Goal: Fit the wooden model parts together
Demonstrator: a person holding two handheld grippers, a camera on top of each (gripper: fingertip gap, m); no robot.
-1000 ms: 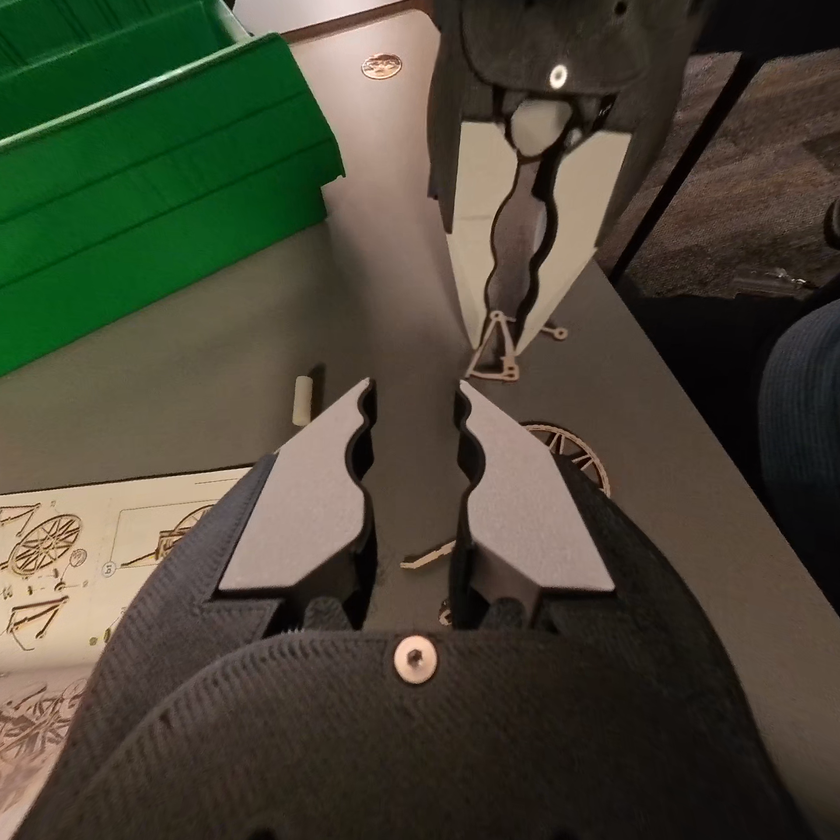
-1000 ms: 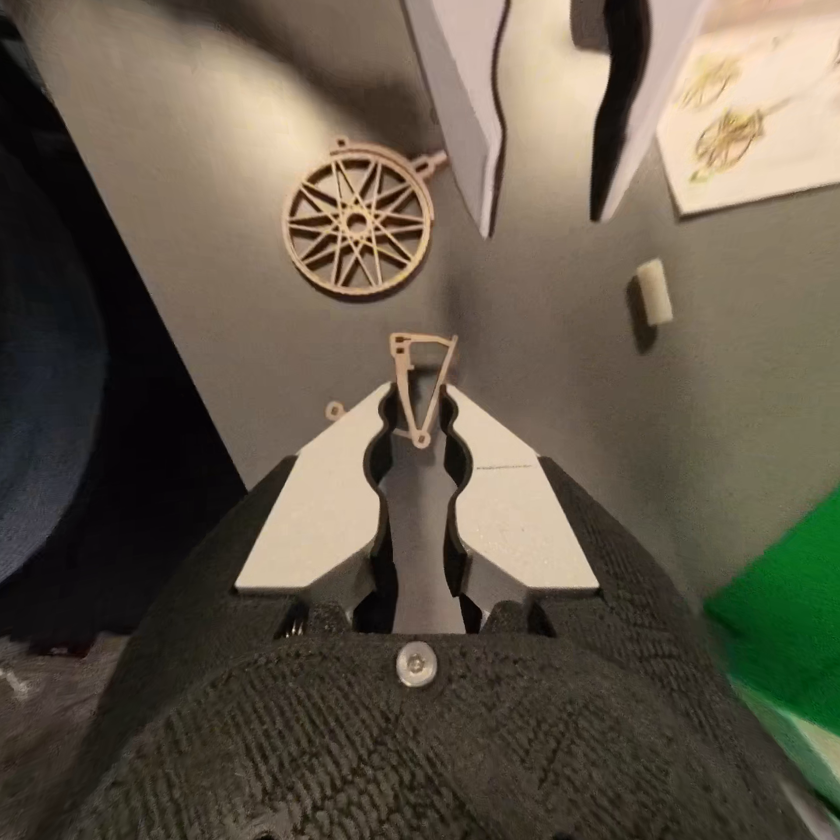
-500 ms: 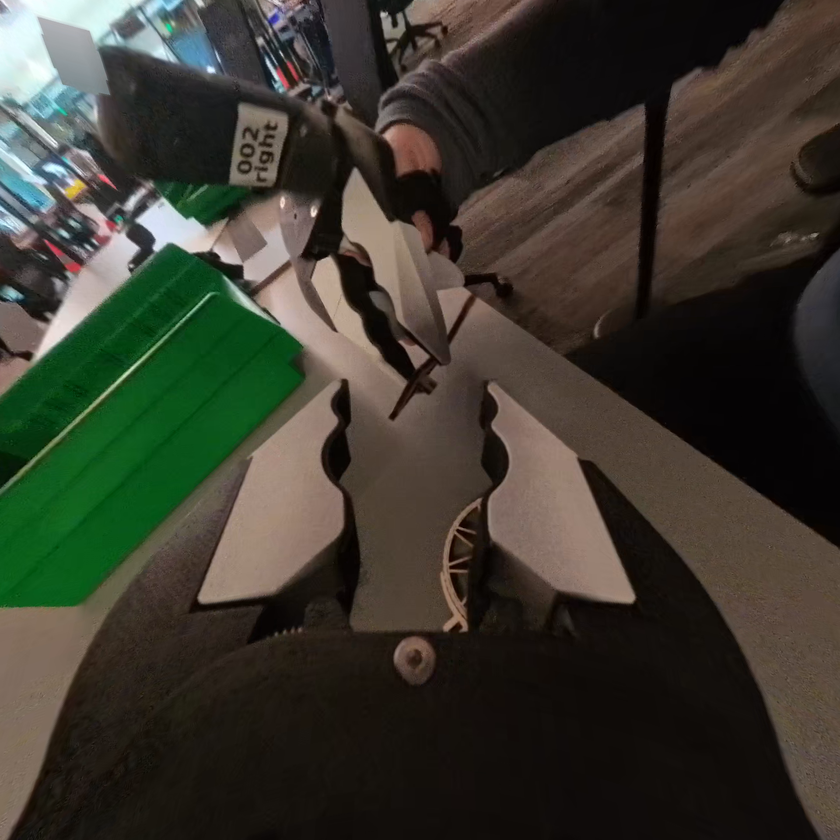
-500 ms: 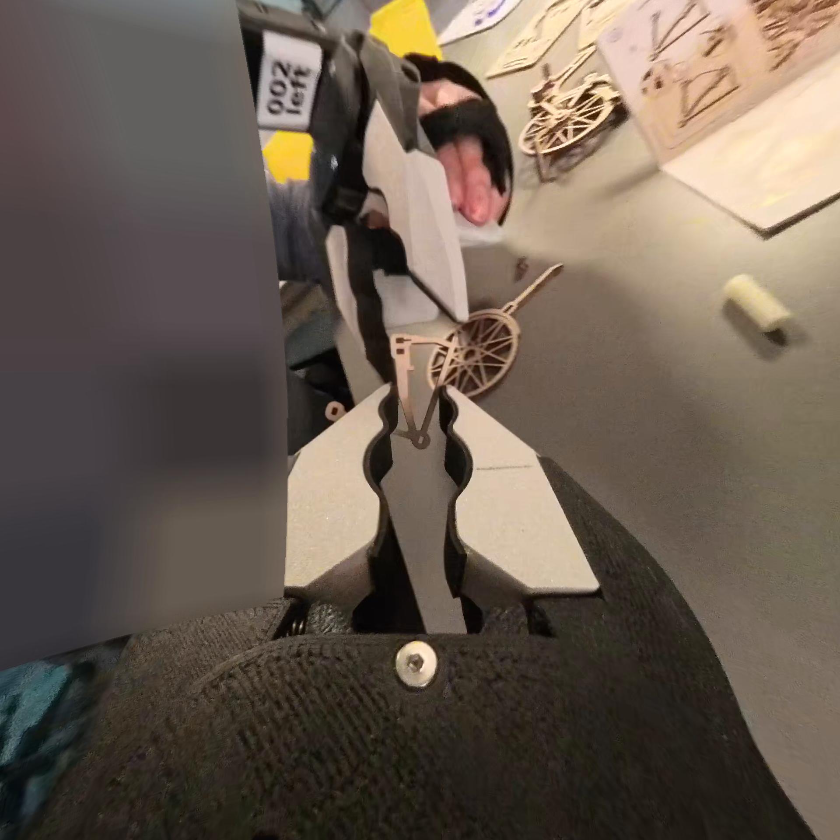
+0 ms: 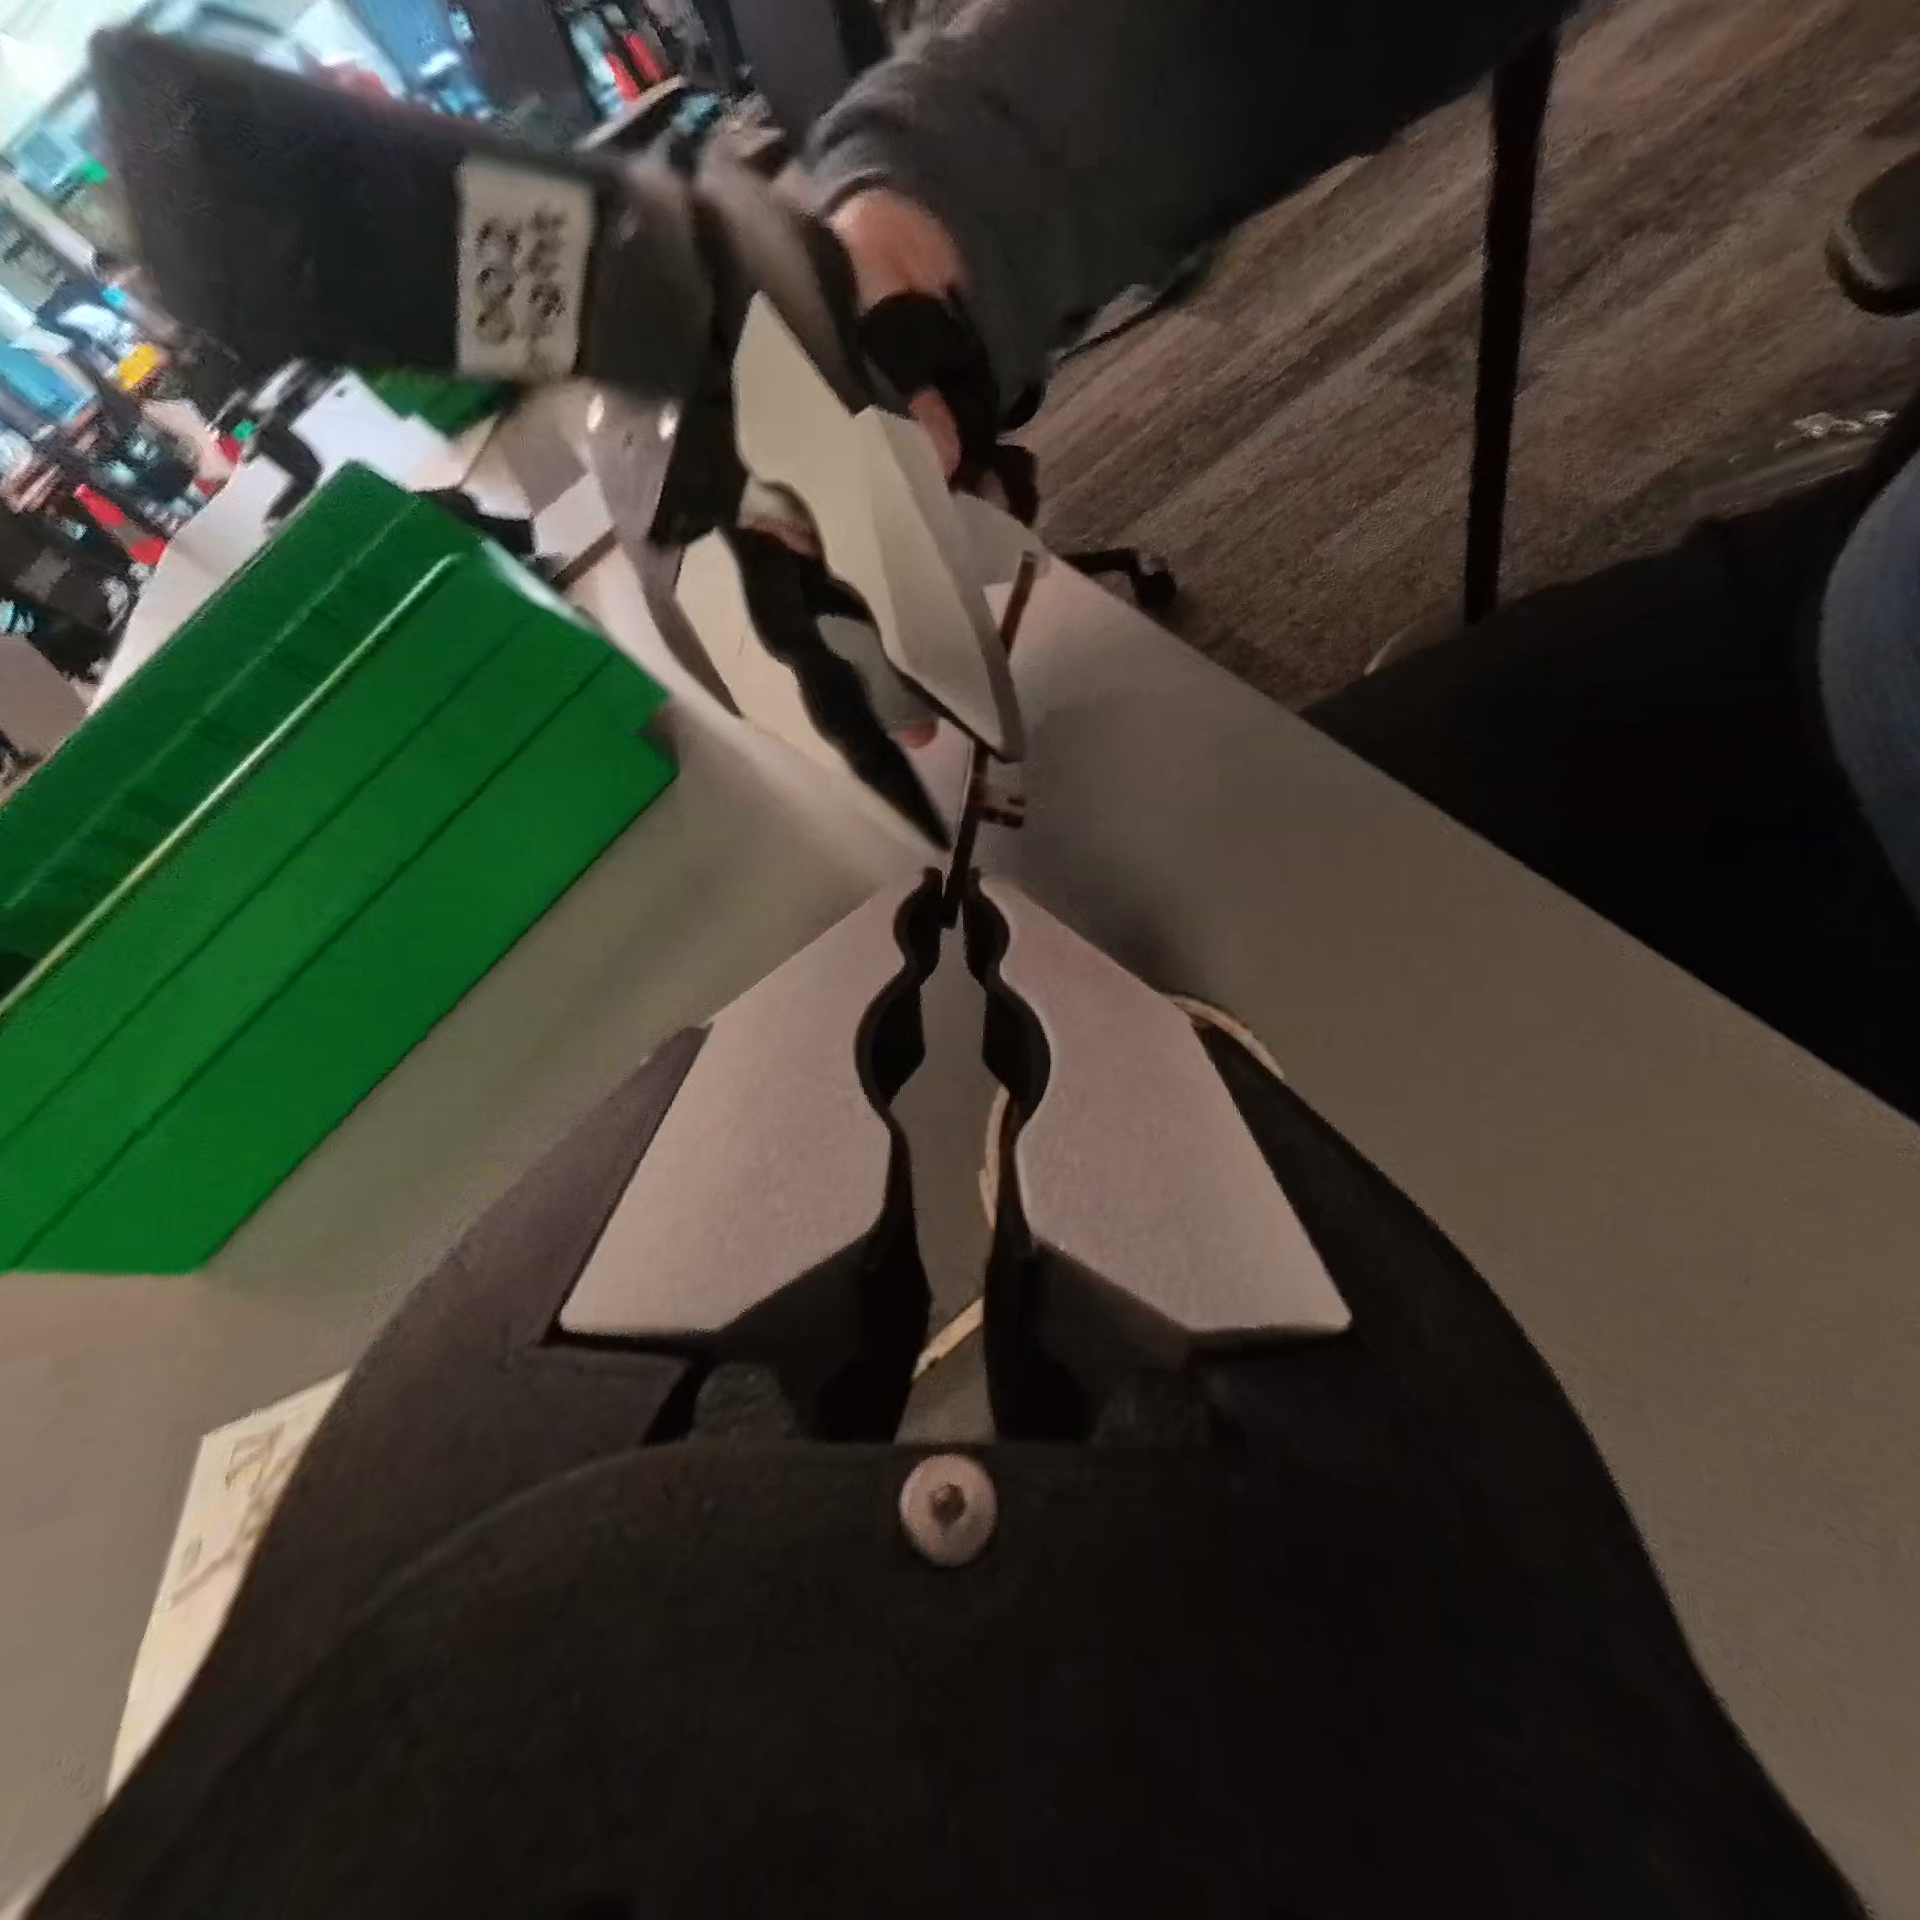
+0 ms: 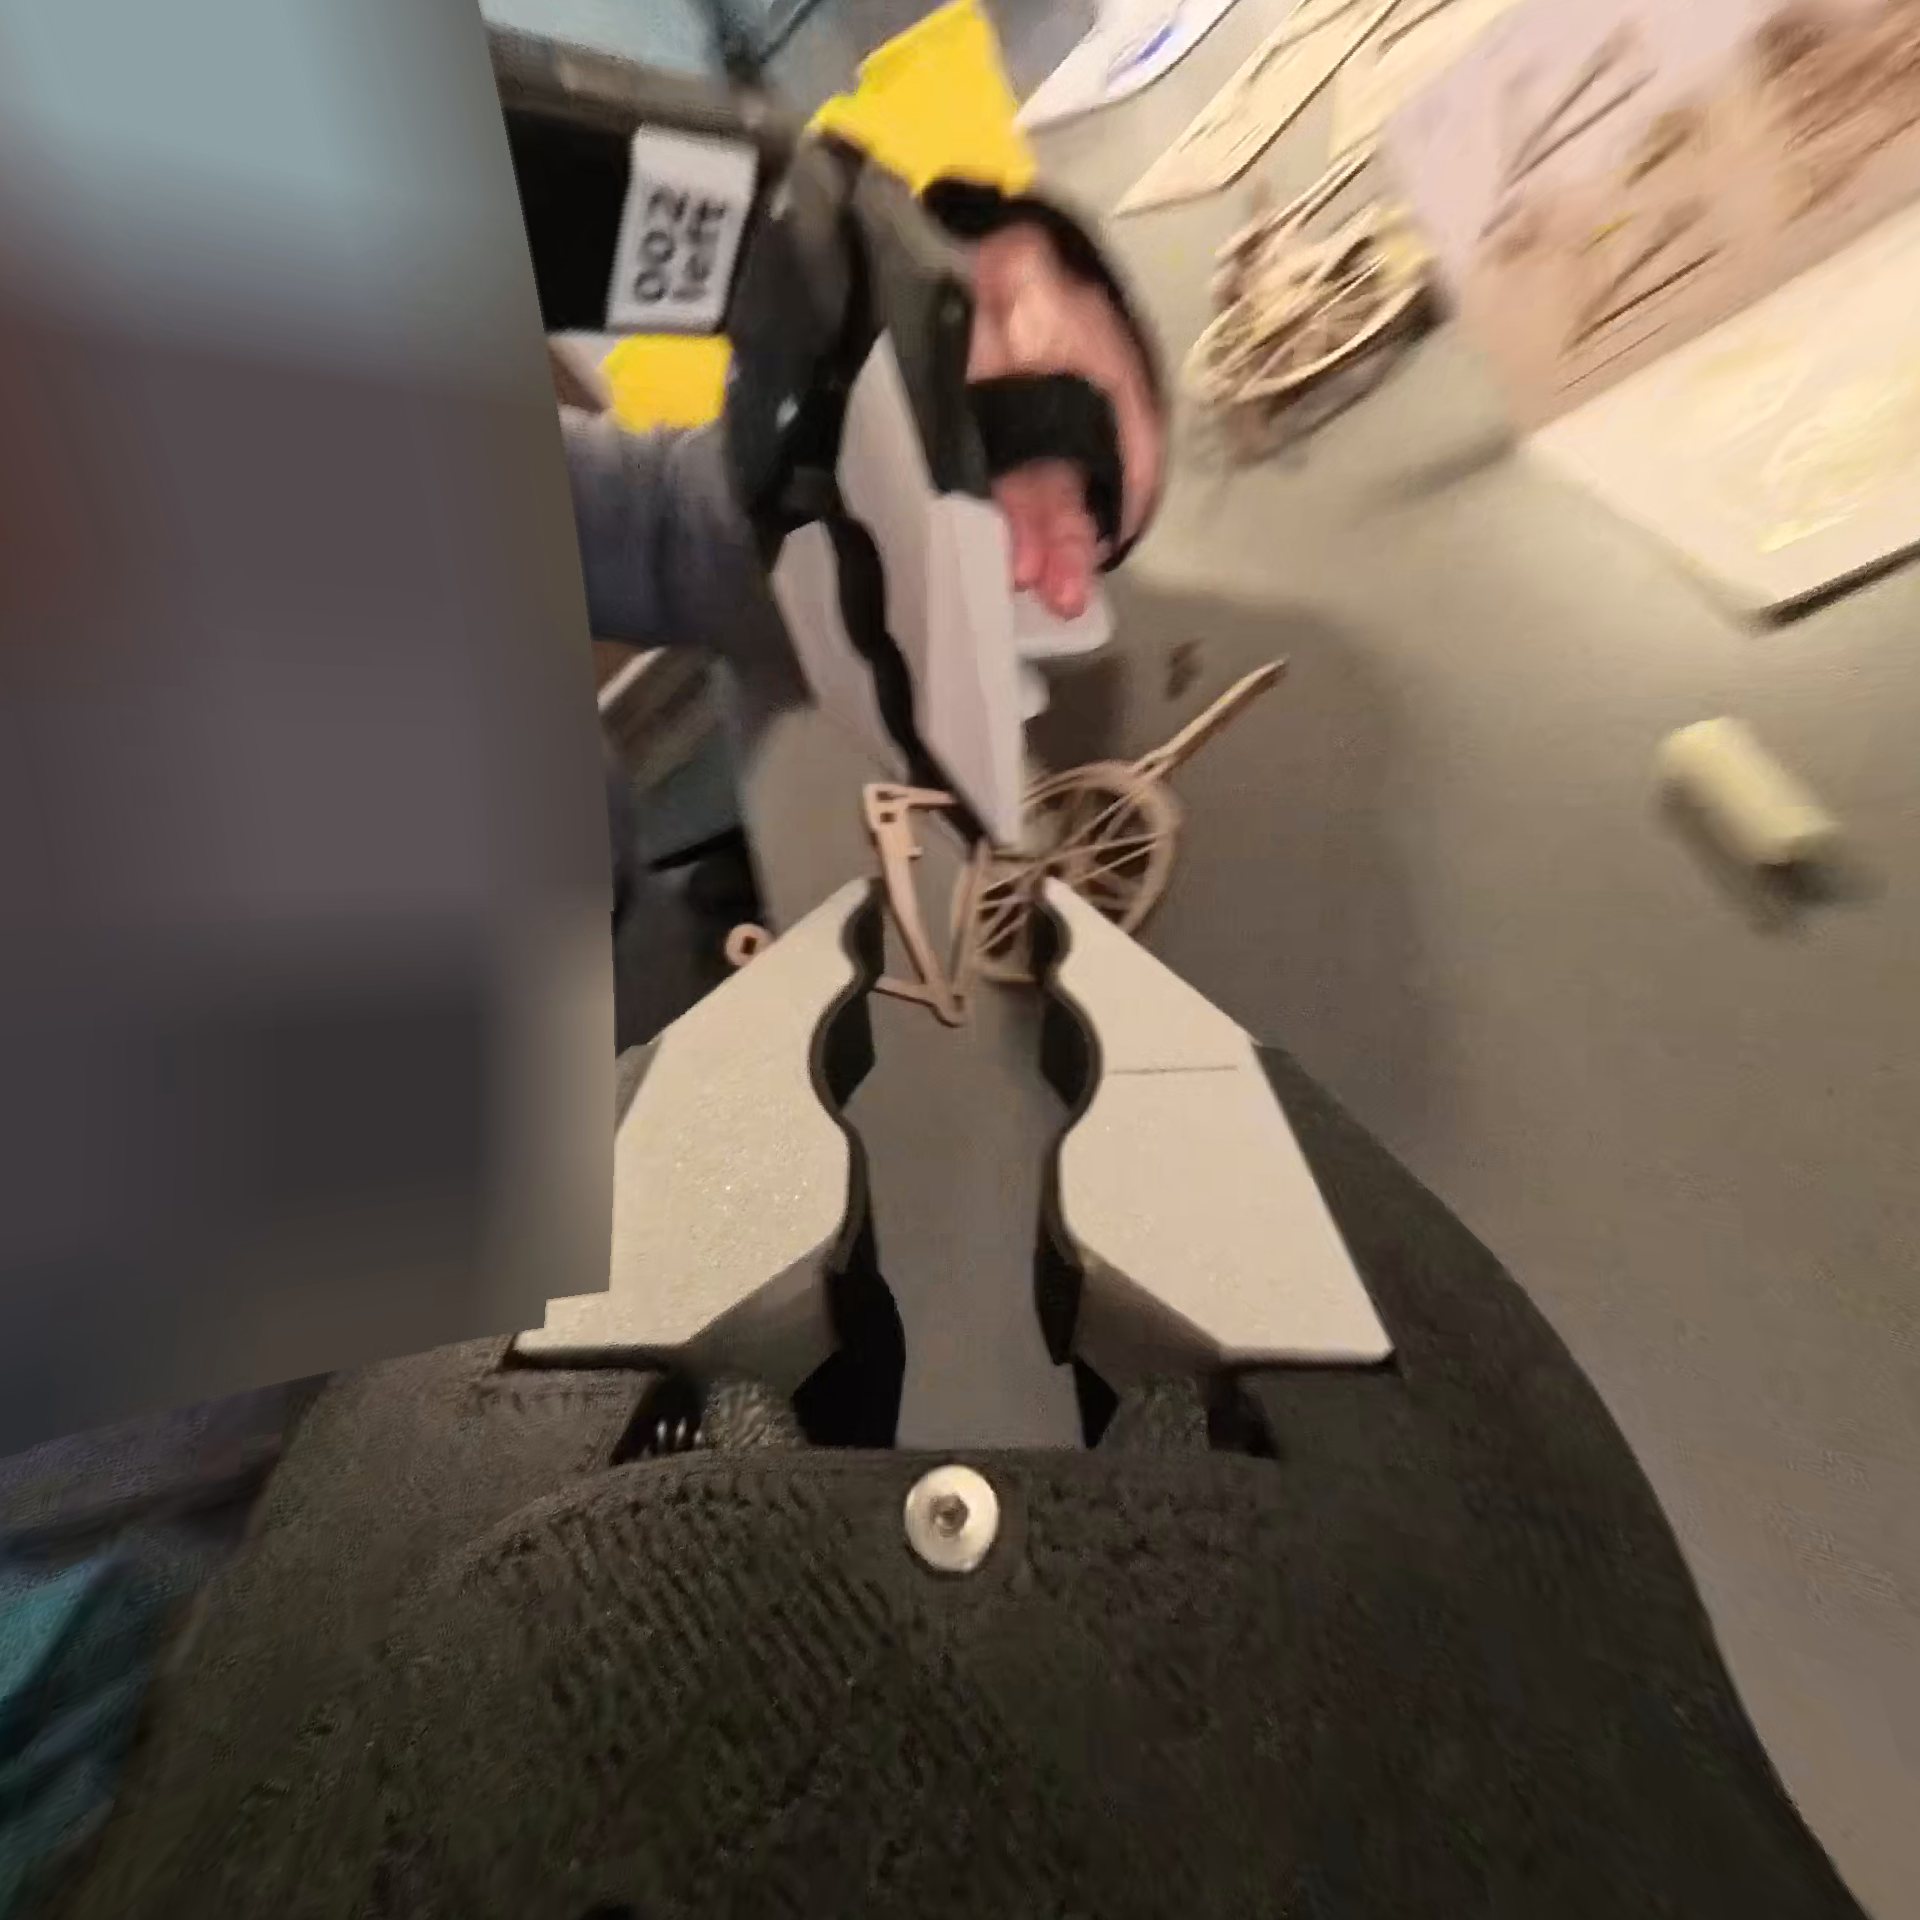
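Both wrist views face each other closely above the table (image 5: 1403, 935).

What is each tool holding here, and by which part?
Both grip the same wooden frame piece. The right tool clamps its narrow lower end, and the left tool pinches its upper edge at the fingertips.

A green bin (image 5: 312, 831) is blocking the left gripper's (image 5: 951, 899) ten o'clock; grey table (image 5: 1403, 935) is lying open toward two o'clock.
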